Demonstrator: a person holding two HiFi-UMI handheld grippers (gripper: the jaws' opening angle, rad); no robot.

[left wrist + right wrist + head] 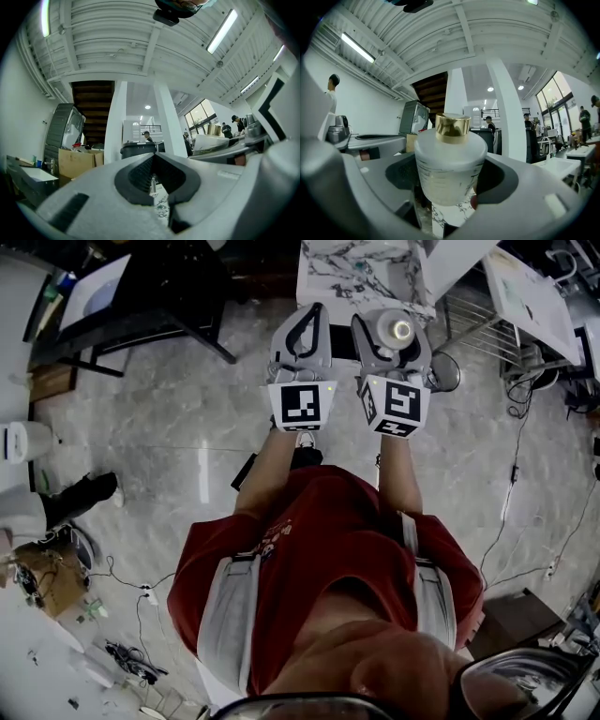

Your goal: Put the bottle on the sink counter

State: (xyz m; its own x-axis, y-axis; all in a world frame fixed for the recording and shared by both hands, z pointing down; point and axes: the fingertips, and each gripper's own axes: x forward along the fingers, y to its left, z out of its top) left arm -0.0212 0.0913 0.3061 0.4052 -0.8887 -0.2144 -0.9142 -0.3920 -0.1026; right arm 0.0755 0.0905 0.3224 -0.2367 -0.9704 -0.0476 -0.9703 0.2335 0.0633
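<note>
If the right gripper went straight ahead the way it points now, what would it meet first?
Most likely the marble counter just ahead. The right gripper, shut on the bottle, points toward it. Depth is unclear, so I can't tell whether it would strike the edge or pass above the top.
</note>
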